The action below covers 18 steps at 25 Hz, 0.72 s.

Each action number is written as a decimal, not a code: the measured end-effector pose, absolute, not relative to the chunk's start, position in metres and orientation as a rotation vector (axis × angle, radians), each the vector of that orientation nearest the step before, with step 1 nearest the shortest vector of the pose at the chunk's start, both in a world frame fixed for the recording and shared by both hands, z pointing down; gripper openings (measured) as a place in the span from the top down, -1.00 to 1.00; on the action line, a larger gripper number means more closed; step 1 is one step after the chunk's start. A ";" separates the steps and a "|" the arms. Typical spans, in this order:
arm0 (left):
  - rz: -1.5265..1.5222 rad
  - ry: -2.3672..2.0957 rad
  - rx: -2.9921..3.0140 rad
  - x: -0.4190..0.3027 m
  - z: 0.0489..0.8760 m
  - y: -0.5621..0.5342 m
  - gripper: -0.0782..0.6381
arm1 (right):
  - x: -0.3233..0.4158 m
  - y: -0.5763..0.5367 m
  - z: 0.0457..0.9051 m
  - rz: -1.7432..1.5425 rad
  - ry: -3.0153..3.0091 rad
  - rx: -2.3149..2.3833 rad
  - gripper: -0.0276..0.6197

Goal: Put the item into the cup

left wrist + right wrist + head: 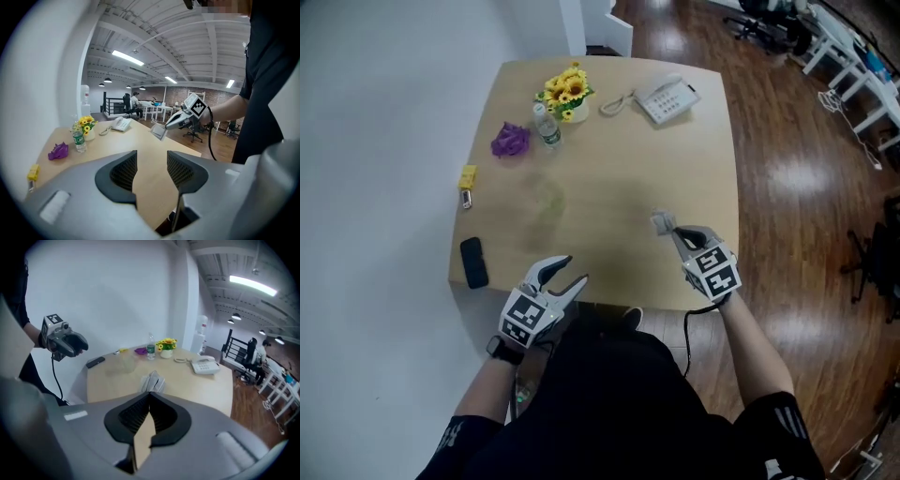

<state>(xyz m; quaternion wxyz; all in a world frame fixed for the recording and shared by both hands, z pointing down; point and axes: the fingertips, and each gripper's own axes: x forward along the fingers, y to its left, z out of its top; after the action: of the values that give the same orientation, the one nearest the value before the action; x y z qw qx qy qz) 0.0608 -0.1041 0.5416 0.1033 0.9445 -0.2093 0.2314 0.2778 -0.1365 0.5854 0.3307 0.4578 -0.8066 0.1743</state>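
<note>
A clear plastic cup (pixel 549 199) stands near the middle of the wooden table (pixel 619 141); it also shows faintly in the right gripper view (pixel 127 363). My right gripper (pixel 670 228) is over the table's near right part, shut on a small silvery packet (pixel 661 223). The packet (pixel 152 380) sticks out past the closed jaws of the right gripper (pixel 150 397), and the left gripper view shows it too (pixel 158 131). My left gripper (pixel 567 272) hovers at the table's near edge, open and holding nothing (pixel 152 171). The cup is up and to the left of the packet.
At the far side stand a pot of yellow flowers (pixel 567 91), a small water bottle (pixel 547 127), a purple object (pixel 510 141) and a white desk telephone (pixel 667 98). A yellow item (pixel 467 178) and a black phone (pixel 472 262) lie along the left edge.
</note>
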 end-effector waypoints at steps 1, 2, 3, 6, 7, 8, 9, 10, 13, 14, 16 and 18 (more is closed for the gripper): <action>0.677 -0.632 2.789 0.052 0.540 -0.111 0.24 | 0.259 -0.150 0.579 0.435 -2.128 1.160 0.89; 0.671 -0.647 2.790 0.044 0.538 -0.118 0.24 | 0.240 -0.163 0.574 0.414 -2.143 1.121 0.89; 0.663 -0.661 2.789 0.035 0.536 -0.124 0.24 | 0.221 -0.175 0.570 0.392 -2.155 1.081 0.89; 0.649 -0.695 2.782 0.011 0.535 -0.139 0.24 | 0.164 -0.208 0.563 0.330 -2.176 0.960 0.89; 0.644 -0.706 2.780 0.003 0.535 -0.144 0.24 | 0.146 -0.219 0.562 0.312 -2.179 0.924 0.89; 0.638 -0.718 2.778 -0.005 0.535 -0.149 0.24 | 0.129 -0.229 0.563 0.296 -2.178 0.890 0.89; 0.631 -0.729 2.774 -0.013 0.535 -0.154 0.24 | 0.112 -0.238 0.566 0.284 -2.174 0.858 0.89; 0.624 -0.740 2.769 -0.021 0.536 -0.159 0.24 | 0.097 -0.247 0.570 0.275 -2.167 0.827 0.88; 0.616 -0.765 2.752 -0.043 0.540 -0.169 0.24 | 0.058 -0.268 0.591 0.271 -2.135 0.752 0.89; 0.614 -0.772 2.746 -0.050 0.541 -0.171 0.24 | 0.049 -0.274 0.600 0.275 -2.120 0.734 0.89; 0.611 -0.786 2.732 -0.062 0.544 -0.173 0.24 | 0.036 -0.286 0.617 0.277 -2.082 0.704 0.89; 0.609 -0.800 2.715 -0.074 0.546 -0.176 0.24 | 0.028 -0.297 0.631 0.261 -2.042 0.681 0.89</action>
<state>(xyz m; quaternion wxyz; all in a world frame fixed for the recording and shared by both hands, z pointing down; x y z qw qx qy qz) -0.0739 -0.1764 0.5464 0.1229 0.9307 -0.2743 0.2086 0.0276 -0.2970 0.6313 0.4678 0.2777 -0.8323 0.1065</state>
